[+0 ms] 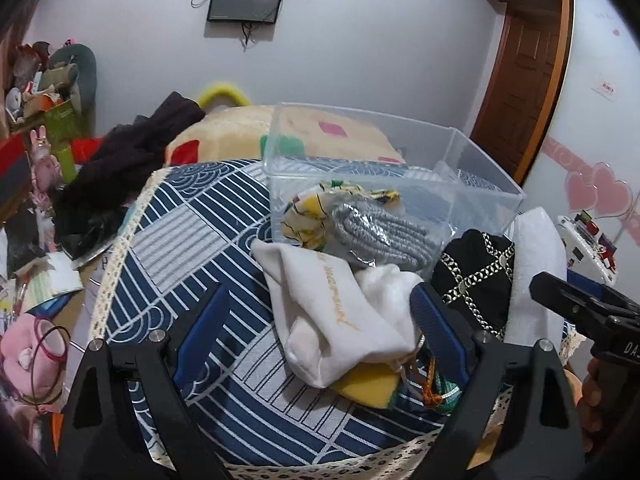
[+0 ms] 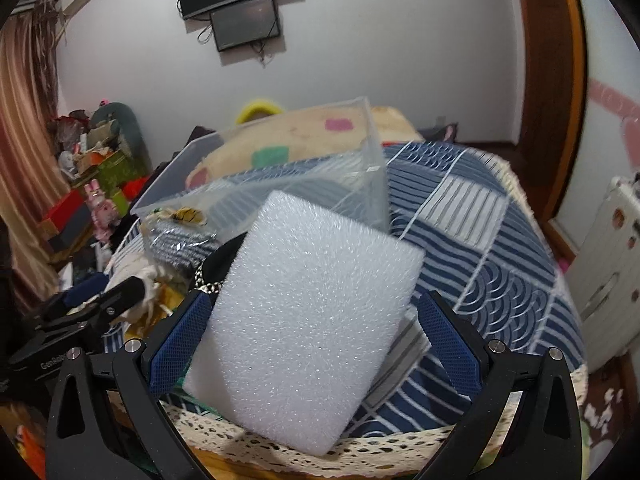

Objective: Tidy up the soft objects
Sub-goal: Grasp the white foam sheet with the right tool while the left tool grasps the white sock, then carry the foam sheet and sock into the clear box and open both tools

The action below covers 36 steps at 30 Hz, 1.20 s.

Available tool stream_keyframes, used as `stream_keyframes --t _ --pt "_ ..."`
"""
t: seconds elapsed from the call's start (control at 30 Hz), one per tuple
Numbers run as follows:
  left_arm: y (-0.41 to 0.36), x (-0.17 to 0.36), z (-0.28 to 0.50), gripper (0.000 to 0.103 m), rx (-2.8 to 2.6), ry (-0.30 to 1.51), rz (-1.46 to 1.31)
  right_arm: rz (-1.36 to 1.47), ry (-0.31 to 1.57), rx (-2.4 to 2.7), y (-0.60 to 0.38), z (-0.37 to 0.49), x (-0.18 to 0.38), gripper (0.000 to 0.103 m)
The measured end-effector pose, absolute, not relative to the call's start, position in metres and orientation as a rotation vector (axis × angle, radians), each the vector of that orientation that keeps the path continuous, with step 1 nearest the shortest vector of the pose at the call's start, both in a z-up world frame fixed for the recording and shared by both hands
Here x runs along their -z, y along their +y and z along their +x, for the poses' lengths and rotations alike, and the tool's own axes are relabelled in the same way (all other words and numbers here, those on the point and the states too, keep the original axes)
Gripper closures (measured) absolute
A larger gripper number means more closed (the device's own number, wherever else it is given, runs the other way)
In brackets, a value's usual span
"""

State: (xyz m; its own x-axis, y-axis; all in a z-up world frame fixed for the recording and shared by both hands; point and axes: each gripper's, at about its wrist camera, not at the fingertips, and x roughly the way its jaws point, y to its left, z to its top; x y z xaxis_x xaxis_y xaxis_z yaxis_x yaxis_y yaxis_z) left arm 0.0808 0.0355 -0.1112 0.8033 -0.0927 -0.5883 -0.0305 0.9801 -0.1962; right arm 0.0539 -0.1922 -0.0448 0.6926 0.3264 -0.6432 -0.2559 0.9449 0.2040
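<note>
We saw the left tool gaping wide over a white pouch, gripping nothing. The right tool straddled a white foam block, jaws apart, left pad touching it. Farther, a clear box stood on the tabletop.

On the blue patterned tablecloth, the clear plastic box stands behind the white cloth pouch; the white foam block lies right of both.

You've got one clear box, one white foam block, one white pouch, one black chain-pattern pouch, two wall screens.
</note>
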Motion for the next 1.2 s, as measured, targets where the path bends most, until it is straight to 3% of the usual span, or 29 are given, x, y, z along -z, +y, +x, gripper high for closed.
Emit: stream_keyframes --t 0.1,0.17,0.2,0.27,0.37,0.57,1.2 --pt "0.034 0.114 0.080 0.030 0.051 0.637 -0.200 0.118 0.737 -0.349 -0.195 0.053 0.046 0.000" --pt "0.031 0.113 0.080 0.052 0.089 0.635 -0.201 0.114 0.734 -0.356 -0.194 0.053 0.045 0.000" --pt "0.030 0.113 0.079 0.057 0.107 0.636 -0.201 0.111 0.736 -0.363 -0.194 0.053 0.045 0.001" --pt "0.025 0.112 0.079 0.072 0.138 0.640 -0.193 0.112 0.731 -0.376 -0.194 0.053 0.044 0.008" --pt "0.019 0.110 0.075 0.082 0.154 0.641 -0.176 0.090 0.706 -0.367 -0.196 0.050 0.041 0.009" --pt "0.020 0.103 0.063 0.091 0.139 0.634 -0.174 0.053 0.650 -0.352 -0.197 0.044 0.029 0.010" --pt "0.037 0.049 0.037 0.097 0.047 0.477 -0.140 0.054 0.561 -0.336 -0.206 0.039 0.007 0.010"
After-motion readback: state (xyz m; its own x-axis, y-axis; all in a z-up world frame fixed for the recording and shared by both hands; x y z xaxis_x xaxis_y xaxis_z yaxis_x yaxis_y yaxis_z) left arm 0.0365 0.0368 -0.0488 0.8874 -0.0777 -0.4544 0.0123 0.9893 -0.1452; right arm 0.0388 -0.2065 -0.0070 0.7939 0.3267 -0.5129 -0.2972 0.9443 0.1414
